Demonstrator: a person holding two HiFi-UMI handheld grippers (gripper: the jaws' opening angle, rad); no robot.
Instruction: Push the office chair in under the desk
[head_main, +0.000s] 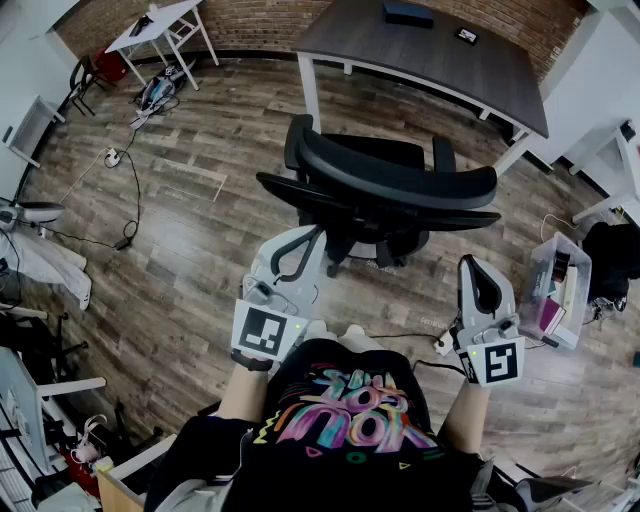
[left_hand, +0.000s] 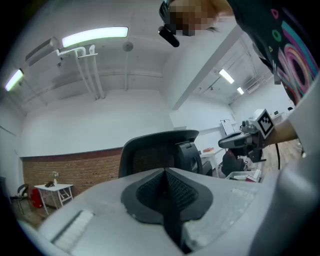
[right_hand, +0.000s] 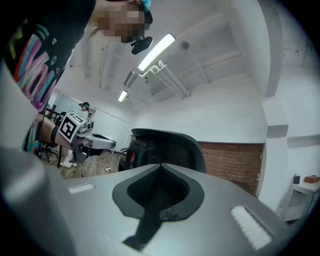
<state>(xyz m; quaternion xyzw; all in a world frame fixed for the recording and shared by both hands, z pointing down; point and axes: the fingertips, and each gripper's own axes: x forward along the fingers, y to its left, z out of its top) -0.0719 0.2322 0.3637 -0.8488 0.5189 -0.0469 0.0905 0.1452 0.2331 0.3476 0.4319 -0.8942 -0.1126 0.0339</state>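
Observation:
A black mesh office chair (head_main: 390, 190) stands on the wood floor, its back toward me. It sits in front of the dark-topped desk (head_main: 430, 70) with white legs, outside it. My left gripper (head_main: 297, 240) is shut and empty, a little short of the chair back's left side. At the right, my right gripper (head_main: 480, 268) is also shut and empty, just behind the chair's right side. In the left gripper view the closed pads (left_hand: 165, 172) tilt up toward the chair back (left_hand: 155, 152). The right gripper view shows its shut pads (right_hand: 160, 167) below the chair back (right_hand: 175, 147).
A clear plastic bin (head_main: 558, 290) and a black bag (head_main: 612, 250) sit at the right. Cables (head_main: 125, 190) trail over the floor at the left, near a small white table (head_main: 160, 25). A power strip (head_main: 440, 345) lies by my feet. A black box (head_main: 408, 13) rests on the desk.

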